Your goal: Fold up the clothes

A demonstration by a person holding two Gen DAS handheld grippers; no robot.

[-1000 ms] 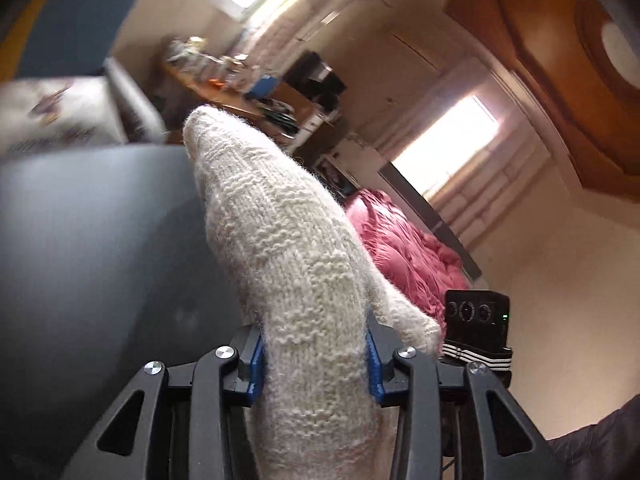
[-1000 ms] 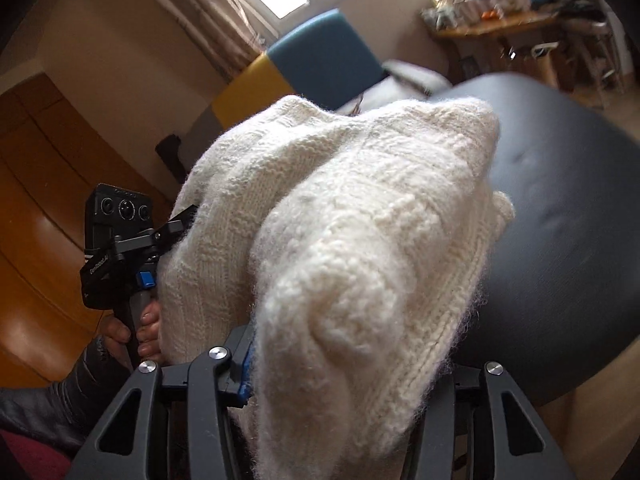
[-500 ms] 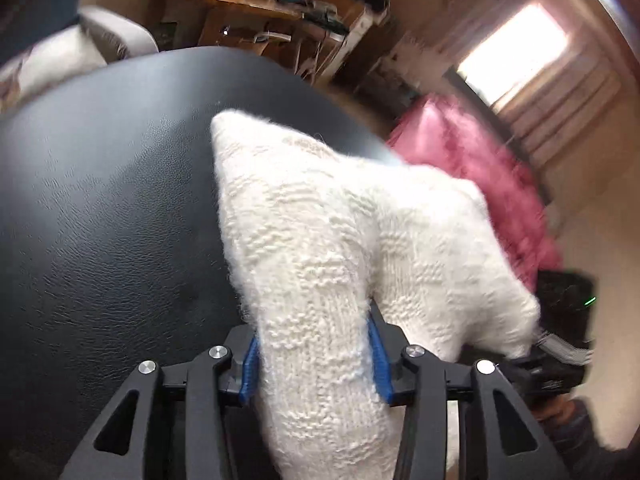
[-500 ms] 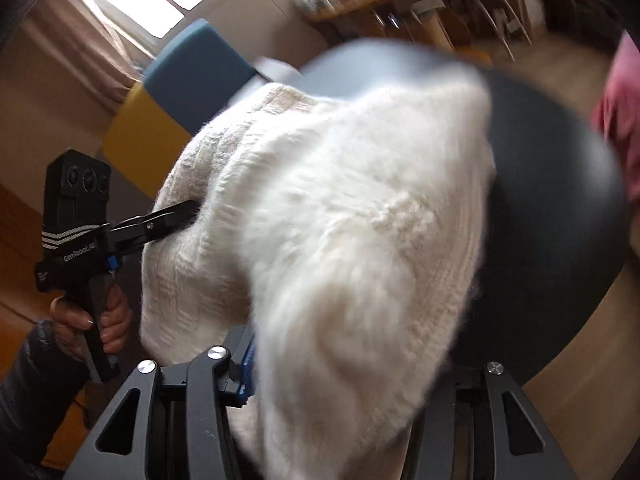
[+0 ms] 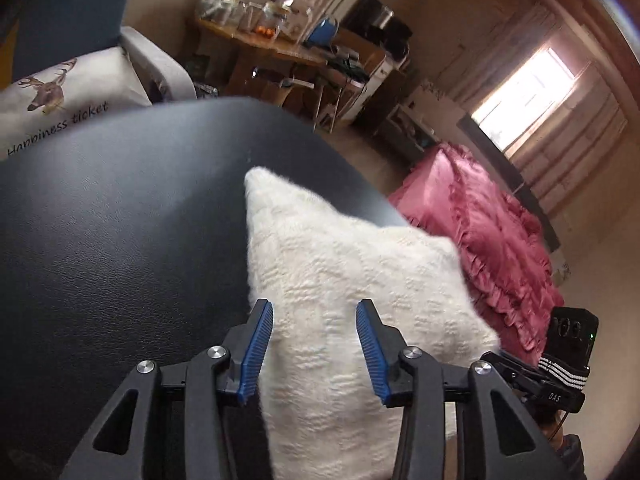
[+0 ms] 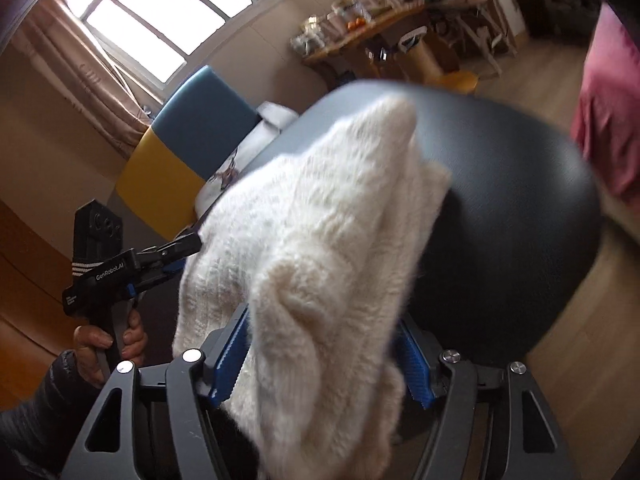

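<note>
Cream knitted wool, thick and fuzzy: we judge the sweater (image 5: 340, 304) soft, light and limp, so it should slump wherever unsupported and is best taken at a corner or folded edge. It lies bunched on the black leather surface (image 5: 100, 240), lower centre of both views. Our left tool (image 5: 316, 344) stands apart, blue pads clear of the knit lying between them. Our right tool (image 6: 320, 356) has just been opening, its pads parted around a thick roll of knit; whether they press on it we cannot tell, since the frame is blurred there
</note>
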